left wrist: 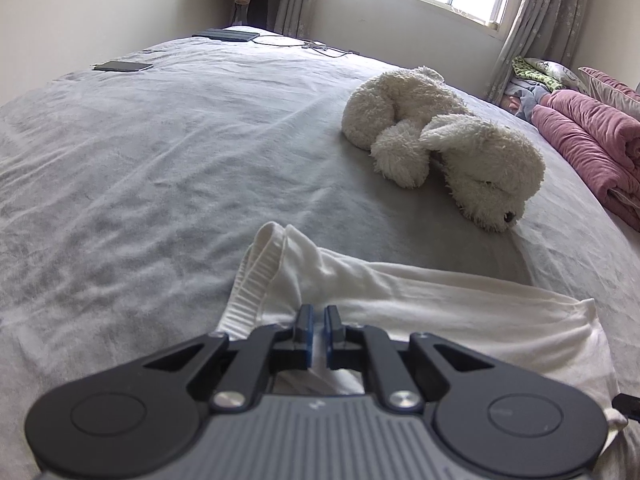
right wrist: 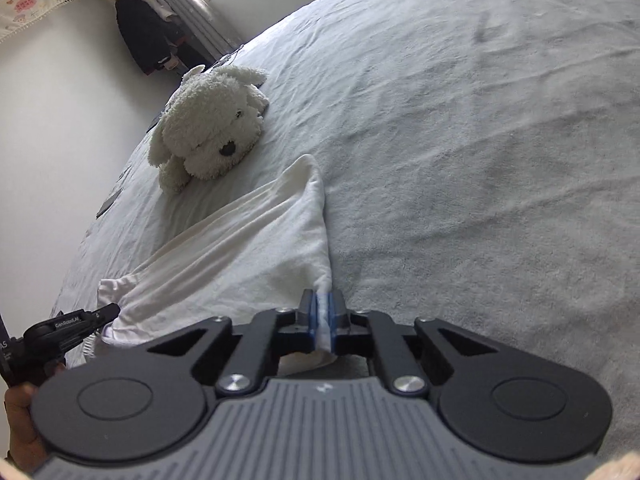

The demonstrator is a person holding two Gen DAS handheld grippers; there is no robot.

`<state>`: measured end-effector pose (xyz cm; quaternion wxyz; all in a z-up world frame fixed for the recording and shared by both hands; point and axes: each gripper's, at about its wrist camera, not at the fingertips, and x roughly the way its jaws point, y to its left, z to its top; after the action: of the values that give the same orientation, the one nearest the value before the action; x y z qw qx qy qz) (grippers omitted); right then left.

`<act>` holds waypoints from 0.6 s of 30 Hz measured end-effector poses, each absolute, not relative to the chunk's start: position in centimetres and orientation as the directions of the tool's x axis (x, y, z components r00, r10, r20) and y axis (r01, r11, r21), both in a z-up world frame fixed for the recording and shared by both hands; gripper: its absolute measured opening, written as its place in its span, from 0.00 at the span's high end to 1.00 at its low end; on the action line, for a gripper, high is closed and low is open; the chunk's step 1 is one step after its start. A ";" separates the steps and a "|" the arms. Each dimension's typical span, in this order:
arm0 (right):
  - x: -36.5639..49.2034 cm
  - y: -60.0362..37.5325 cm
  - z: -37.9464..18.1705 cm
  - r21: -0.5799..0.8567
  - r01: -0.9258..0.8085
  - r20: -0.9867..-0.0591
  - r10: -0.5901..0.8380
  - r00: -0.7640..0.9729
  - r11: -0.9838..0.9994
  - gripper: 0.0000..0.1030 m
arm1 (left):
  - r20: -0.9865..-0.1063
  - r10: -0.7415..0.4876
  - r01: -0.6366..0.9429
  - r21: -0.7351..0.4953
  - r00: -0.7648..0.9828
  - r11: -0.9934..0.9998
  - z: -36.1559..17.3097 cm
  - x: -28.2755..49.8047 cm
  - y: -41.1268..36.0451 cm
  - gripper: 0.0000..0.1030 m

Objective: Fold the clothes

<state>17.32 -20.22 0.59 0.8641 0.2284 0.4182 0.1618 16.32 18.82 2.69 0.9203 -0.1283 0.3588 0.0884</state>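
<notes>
A white garment [left wrist: 440, 304] lies on the grey bed, its ribbed collar [left wrist: 256, 276] toward the left. My left gripper [left wrist: 318, 316] is shut on the white garment just right of the collar, cloth showing between its blue pads. In the right wrist view the same garment [right wrist: 240, 248] stretches away toward the plush dog. My right gripper [right wrist: 323, 304] is shut on a bunched edge of the white garment, cloth pinched between its pads. The left gripper [right wrist: 108, 312] also shows at the far left of that view, at the garment's other end.
A white plush dog [left wrist: 448, 148] [right wrist: 212, 128] lies on the bed beyond the garment. Pink quilts [left wrist: 588, 144] are piled at the right. A phone [left wrist: 122, 66] and a tablet [left wrist: 226, 35] lie at the far edge of the grey bedsheet [left wrist: 140, 180].
</notes>
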 end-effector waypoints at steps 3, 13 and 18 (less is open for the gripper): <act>16.4 -20.2 1.2 0.488 -0.106 -0.648 0.440 0.621 0.867 0.96 | -0.690 0.086 -0.253 -0.145 0.719 0.956 2.6 16.4 18.7 0.94; 15.7 -19.5 0.6 0.370 -0.133 -0.669 0.363 0.649 0.919 0.98 | -0.691 0.101 -0.244 -0.112 0.716 0.963 2.9 16.1 18.6 0.95; 15.3 -19.0 1.8 0.316 -0.155 -0.634 0.330 0.699 0.936 0.85 | -0.672 0.111 -0.222 -0.081 0.732 0.972 3.9 15.7 17.6 0.94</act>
<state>15.30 -19.04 1.81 0.9138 0.1202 0.3645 0.1325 15.66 17.64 3.90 0.9273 -0.0780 0.3551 0.0897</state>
